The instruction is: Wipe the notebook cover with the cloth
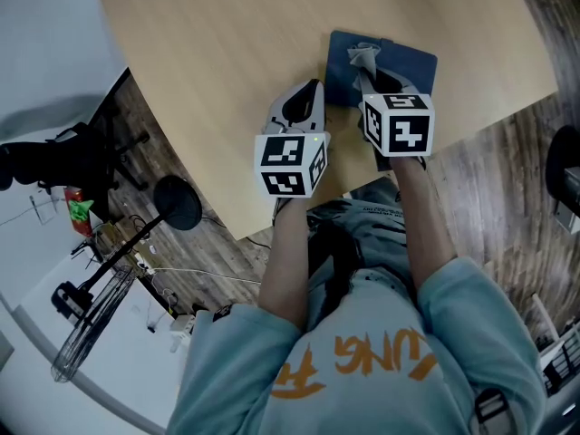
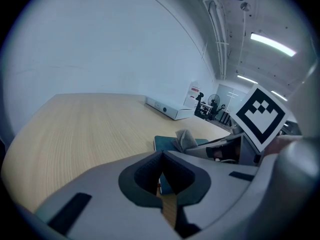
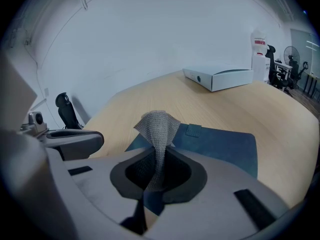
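Right tool (image 3: pixel 157 176): closed on the cloth (image 3: pixel 157 129), a grey knit strip pinched between the jaws with a bunched tuft standing out past the tips.
Left tool (image 2: pixel 162 176): jaws together with nothing between them; in the head view it sits just left of the notebook's left edge, and contact cannot be made out.
Notebook (image 3: pixel 220 144): dark blue, flat on the table, at upper centre-right of the head view, directly ahead of the right tool.
Risk, sliding: nothing appears to pin the notebook, so a wiping stroke would likely drag it across the smooth top; it lies not far from the table's near edge.
Risk, cloth: only a narrow strip is pinched, so friction on the cover could pull it free.
Risk, scraping: with so little cloth showing, pressing low could bring the hard jaw tips onto the cover.
Table (image 1: pixel 208 80): pale wood grain, bare apart from the notebook and a flat white box (image 3: pixel 220 78) at its far side.
Room: plain white walls, wood-pattern floor (image 1: pixel 489 179), an office chair (image 3: pixel 65 109) at mid-left of the right gripper view, and a fan (image 3: pixel 290 54) at its upper right.
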`<state>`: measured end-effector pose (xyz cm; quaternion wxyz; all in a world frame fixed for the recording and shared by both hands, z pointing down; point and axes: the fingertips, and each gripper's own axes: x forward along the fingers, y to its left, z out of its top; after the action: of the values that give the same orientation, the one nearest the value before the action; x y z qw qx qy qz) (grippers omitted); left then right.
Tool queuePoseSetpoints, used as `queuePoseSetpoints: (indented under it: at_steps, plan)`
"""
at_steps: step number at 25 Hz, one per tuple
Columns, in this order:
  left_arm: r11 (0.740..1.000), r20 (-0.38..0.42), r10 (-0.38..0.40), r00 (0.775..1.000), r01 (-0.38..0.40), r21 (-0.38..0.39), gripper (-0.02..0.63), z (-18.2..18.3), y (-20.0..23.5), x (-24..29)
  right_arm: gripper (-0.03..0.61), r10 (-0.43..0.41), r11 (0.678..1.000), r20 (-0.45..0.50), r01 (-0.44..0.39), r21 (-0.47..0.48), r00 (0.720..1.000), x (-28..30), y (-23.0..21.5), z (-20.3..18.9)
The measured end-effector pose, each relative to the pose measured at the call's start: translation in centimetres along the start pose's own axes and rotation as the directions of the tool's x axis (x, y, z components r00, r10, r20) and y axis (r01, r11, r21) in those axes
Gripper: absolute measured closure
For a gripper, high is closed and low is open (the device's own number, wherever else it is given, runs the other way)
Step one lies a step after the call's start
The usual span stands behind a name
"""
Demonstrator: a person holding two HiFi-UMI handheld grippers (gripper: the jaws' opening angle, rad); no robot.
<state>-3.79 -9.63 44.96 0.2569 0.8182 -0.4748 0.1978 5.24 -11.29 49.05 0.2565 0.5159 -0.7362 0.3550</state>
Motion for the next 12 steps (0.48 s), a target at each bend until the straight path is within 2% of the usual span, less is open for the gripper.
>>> queuePoseSetpoints:
  at_steps: [12]
  plan:
    - [0.997, -0.028, -0.064, 0.998, 0.065, 0.046, 0.597, 0.3, -3.5, 2.0, 0.551, -0.055, 0.996, 0.026, 0.053, 0.068, 0.998, -2.1, -4.3, -0.5]
